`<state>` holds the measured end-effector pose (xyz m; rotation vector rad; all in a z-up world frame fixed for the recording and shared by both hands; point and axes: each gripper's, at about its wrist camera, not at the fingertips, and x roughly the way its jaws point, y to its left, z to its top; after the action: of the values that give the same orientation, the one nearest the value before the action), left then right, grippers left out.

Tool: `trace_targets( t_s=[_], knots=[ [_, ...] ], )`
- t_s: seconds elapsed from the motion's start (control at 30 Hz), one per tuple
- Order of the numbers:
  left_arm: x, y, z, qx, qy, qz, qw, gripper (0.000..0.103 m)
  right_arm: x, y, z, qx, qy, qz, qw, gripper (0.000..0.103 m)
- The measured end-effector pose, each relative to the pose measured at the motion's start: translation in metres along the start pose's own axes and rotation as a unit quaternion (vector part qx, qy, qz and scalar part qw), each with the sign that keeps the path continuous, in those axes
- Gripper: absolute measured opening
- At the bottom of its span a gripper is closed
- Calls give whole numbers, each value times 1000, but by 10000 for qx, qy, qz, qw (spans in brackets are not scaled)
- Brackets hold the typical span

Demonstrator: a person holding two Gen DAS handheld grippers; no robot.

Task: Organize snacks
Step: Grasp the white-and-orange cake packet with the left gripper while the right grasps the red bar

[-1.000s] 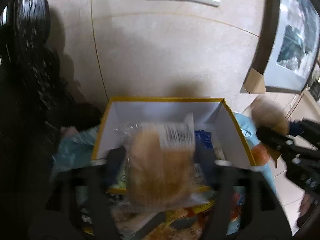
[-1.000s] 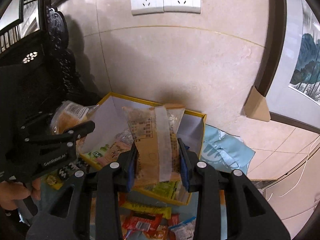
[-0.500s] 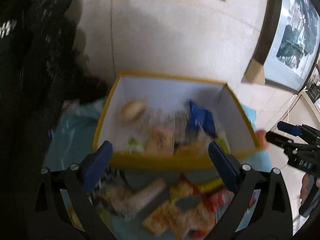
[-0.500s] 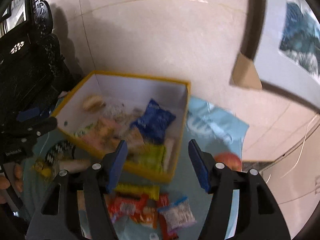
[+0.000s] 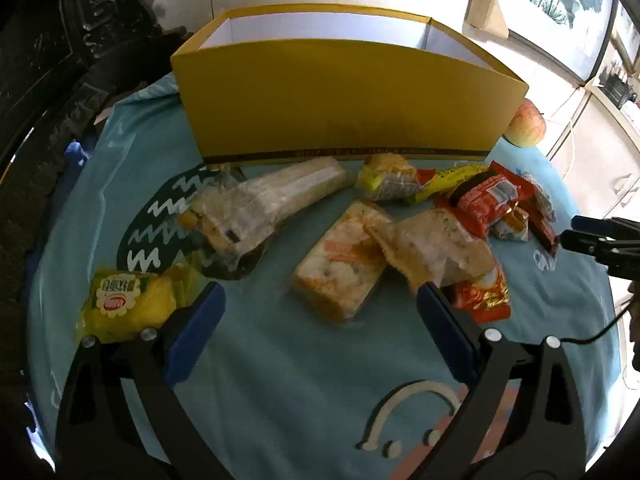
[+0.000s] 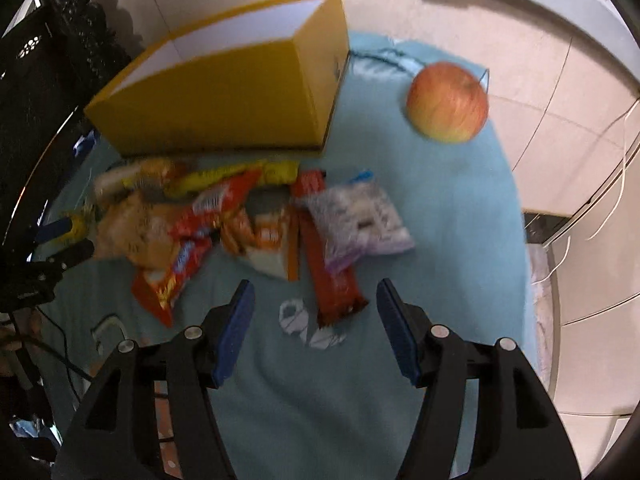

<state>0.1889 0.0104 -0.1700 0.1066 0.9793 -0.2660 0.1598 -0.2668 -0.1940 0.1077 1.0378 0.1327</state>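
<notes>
A yellow box (image 5: 344,100) with a white inside stands at the back of a blue cloth (image 5: 300,380). Loose snack packs lie in front of it. My left gripper (image 5: 320,304) hangs open just short of an orange cracker pack (image 5: 340,268), with nothing between its pads. A clear-wrapped long pack (image 5: 272,200) and a yellow pack (image 5: 128,300) lie to its left. My right gripper (image 6: 314,296) is open too, its tips on either side of the near end of a red-brown bar (image 6: 332,276). A white-purple bag (image 6: 360,216) lies just beyond.
An apple (image 6: 448,102) sits on the cloth right of the box (image 6: 224,96). Red packs (image 5: 488,204) are heaped at the right of the pile. Dark carved furniture (image 5: 48,40) stands on the left. A tiled wall rises behind the box.
Both grippers let go of the packs they held over the box, opened wider, and came down and back to the loose snacks. The box is now seen from the side.
</notes>
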Motion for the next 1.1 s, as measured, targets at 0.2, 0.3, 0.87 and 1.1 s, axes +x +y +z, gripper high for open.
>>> trace_targets(
  t_s=[0.2,0.3,0.87,1.1],
  knots=[
    [28,-1,-8,341,225,111,9991,98,28,4,6,-199,98,-296,9993,64],
    [44,-7,0,504,239,145,9983,98,40,13,11,-395,142,-297,9987,49],
    [7,-22,-23,456,39,-115,9989,46,-2,0,-13,23,157,587,9982,25],
    [-27,-22,-38,274,-111,-181,9994,46,-30,0,-28,128,91,981,9951,24]
  ],
)
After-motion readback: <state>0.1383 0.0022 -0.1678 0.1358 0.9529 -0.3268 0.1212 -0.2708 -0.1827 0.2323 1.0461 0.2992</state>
